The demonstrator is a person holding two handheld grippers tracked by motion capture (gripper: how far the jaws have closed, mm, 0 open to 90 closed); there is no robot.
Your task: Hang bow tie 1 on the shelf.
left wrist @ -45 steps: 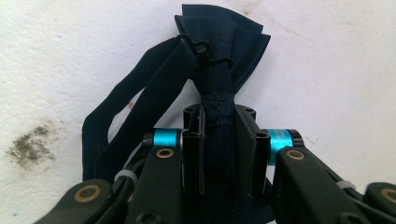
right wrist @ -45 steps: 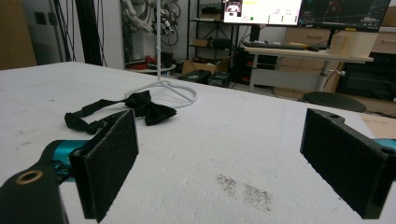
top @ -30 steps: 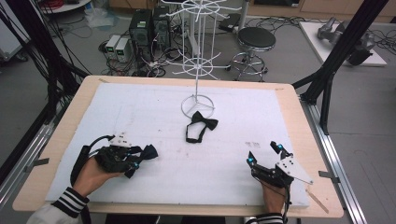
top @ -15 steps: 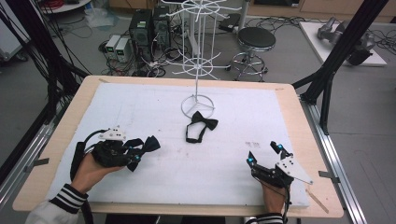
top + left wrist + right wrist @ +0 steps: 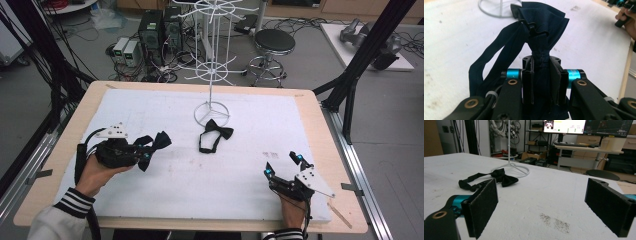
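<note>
The left gripper (image 5: 145, 152), at about eight o'clock on the table (image 5: 70, 135), has its fingers (image 5: 528, 82) clamped on the knot of a dark bow tie (image 5: 541, 30), lifted off the white mat, its strap (image 5: 496, 55) drooping to one side. A second bow tie (image 5: 216, 135) lies near the middle, just beside the ring base of the white wire rack (image 5: 211, 65) at twelve o'clock. The right gripper (image 5: 282, 165) rests at five o'clock, fingers (image 5: 482, 202) wide apart on nothing. My guess: the carry step is in hand. Next, the strap needs to be opened and hooked over a rack arm, likely with the right gripper helping.
</note>
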